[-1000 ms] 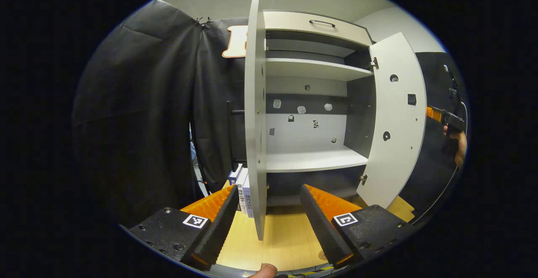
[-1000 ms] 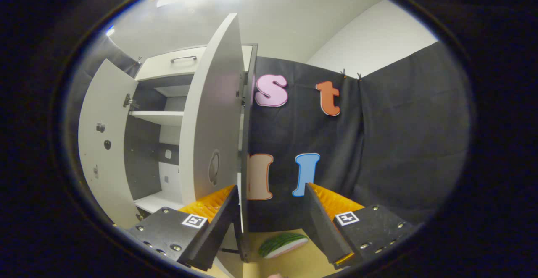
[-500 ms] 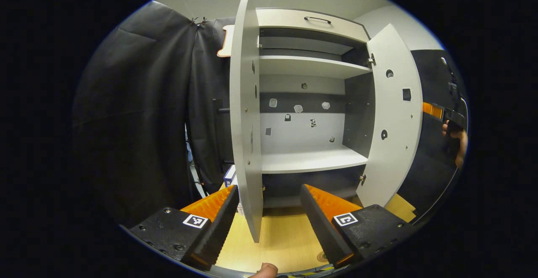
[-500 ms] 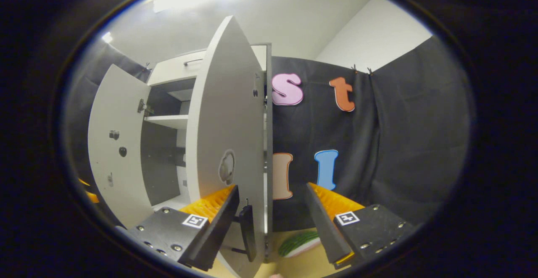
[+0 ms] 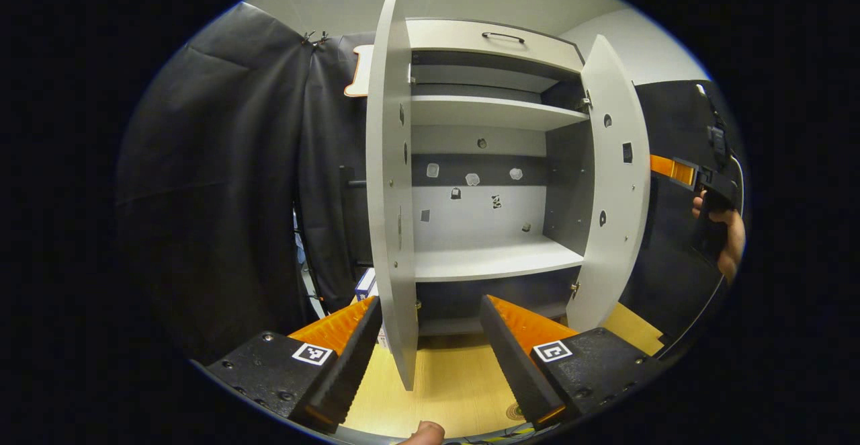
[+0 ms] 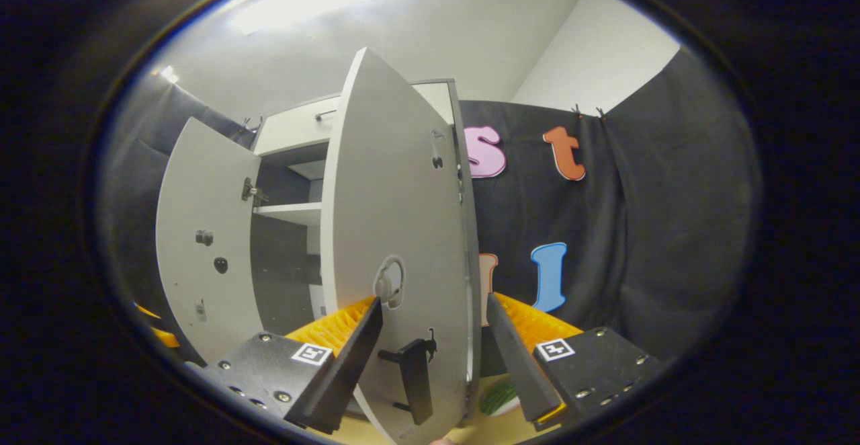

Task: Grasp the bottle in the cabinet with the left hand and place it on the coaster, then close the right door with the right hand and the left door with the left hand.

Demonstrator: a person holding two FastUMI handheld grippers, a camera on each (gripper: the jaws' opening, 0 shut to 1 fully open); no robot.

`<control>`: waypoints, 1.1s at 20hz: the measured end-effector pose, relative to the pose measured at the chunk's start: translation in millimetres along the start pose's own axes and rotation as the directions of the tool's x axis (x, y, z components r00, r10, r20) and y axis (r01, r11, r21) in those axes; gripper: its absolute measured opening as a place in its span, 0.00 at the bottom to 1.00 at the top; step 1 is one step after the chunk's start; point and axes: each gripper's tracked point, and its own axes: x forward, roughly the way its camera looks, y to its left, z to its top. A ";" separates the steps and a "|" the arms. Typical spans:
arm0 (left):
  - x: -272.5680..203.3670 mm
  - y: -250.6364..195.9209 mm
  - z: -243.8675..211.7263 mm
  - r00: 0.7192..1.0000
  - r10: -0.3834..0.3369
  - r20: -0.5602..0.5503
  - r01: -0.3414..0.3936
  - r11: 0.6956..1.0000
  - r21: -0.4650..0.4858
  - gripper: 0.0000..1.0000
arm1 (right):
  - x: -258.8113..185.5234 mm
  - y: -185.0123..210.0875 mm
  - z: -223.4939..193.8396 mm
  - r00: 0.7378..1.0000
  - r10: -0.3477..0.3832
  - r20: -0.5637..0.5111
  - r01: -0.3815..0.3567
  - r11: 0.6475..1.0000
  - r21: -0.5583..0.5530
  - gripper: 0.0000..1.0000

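Nearest the cabinet's left door: the left gripper [image 5: 430, 344] is spread wide, its fingers [image 5: 349, 351] released and grasping nothing; the door's bottom edge hangs between them in the left gripper view, and whether it touches either finger cannot be told.
Left door: the left door [image 5: 388, 189] stands swung out, seen nearly edge-on, with the cabinet's open interior to its right.
Bench: a bare strip of the pale wooden bench [image 5: 457, 384] lies below the cabinet, in front of its base.
Boxes: a few small boxes [image 5: 368, 285] stand on the bench just left of the cabinet, behind the left door.
Cabinet: the cabinet [image 5: 494, 42] has a drawer front with a dark handle on top and two pale shelves [image 5: 494, 260] below it; small marks dot its back panel.
Bottle and coaster: I cannot make out either one on the cabinet's shelves or on the bench before it.
Right door: the right door [image 6: 396, 230] is partly swung in toward the cabinet; its dark handle [image 6: 415, 378] and a round fitting sit on its outer face.
Right gripper: the right gripper [image 6: 430, 357] is released too, with fingers [image 6: 342, 371] parted on either side of that handle, gripping nothing; from the left gripper view it sits just outside the right door, held by a hand [image 5: 729, 236].
Green item: a green striped thing [image 6: 500, 398] lies on the bench to the right of the cabinet.
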 end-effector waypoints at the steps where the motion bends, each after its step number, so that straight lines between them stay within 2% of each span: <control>1: -0.4 3.0 0.7 1.000 0.006 0.003 -0.006 1.000 0.003 0.93 | 0.8 3.5 3.2 1.000 -0.002 0.013 0.002 1.000 0.000 0.91; 3: 3.5 6.5 -0.6 1.000 0.018 0.002 -0.018 1.000 -0.001 0.95 | 3.7 9.5 4.5 1.000 -0.007 0.027 0.007 1.000 -0.014 0.95; 6: 3.1 18.0 -1.8 0.999 0.033 0.001 -0.033 0.999 -0.014 0.93 | 11.2 22.0 -2.5 1.000 0.008 0.022 -0.007 1.000 -0.025 0.95; 7: 1.6 22.3 -1.6 0.999 0.037 0.000 -0.037 0.999 -0.014 0.93 | 13.1 26.1 -5.3 1.000 0.017 0.013 -0.017 1.000 -0.018 0.99; 8: 0.1 25.9 -1.8 0.999 0.043 0.000 -0.043 0.999 -0.014 0.93 | 14.7 32.6 -9.2 0.999 0.032 0.005 -0.031 0.999 -0.010 0.95; 13: 0.0 45.1 -2.0 0.997 0.071 0.007 -0.071 0.998 -0.004 0.93 | 17.1 54.5 -18.2 0.998 0.066 -0.008 -0.066 0.998 -0.019 0.95; 14: 0.5 50.9 -2.8 0.997 0.081 0.006 -0.081 0.997 -0.002 0.93 | 17.1 56.8 -16.5 0.997 0.071 -0.003 -0.071 0.997 -0.020 0.92; 16: 0.1 63.4 -4.9 0.995 0.103 0.000 -0.103 0.995 -0.004 0.93 | 16.9 57.8 -16.9 0.998 0.070 -0.004 -0.070 0.997 -0.026 0.95; 18: 1.6 74.9 -6.5 0.992 0.124 -0.011 -0.124 0.992 -0.008 0.93 | 13.9 60.8 -20.2 0.997 0.075 -0.013 -0.075 0.997 -0.026 0.92; 19: 2.8 82.3 -5.1 0.991 0.135 -0.014 -0.135 0.991 -0.008 0.93 | 12.8 62.1 -22.2 0.997 0.075 -0.018 -0.076 0.997 -0.030 0.95; 21: 4.5 95.3 0.3 0.988 0.156 -0.010 -0.156 0.988 -0.001 0.93 | 8.4 63.2 -29.4 0.996 0.077 -0.032 -0.079 0.996 -0.047 0.95; 22: 5.0 103.0 -0.6 0.986 0.169 -0.008 -0.169 0.986 0.002 0.93 | 6.4 64.3 -33.3 0.996 0.079 -0.039 -0.081 0.995 -0.059 0.92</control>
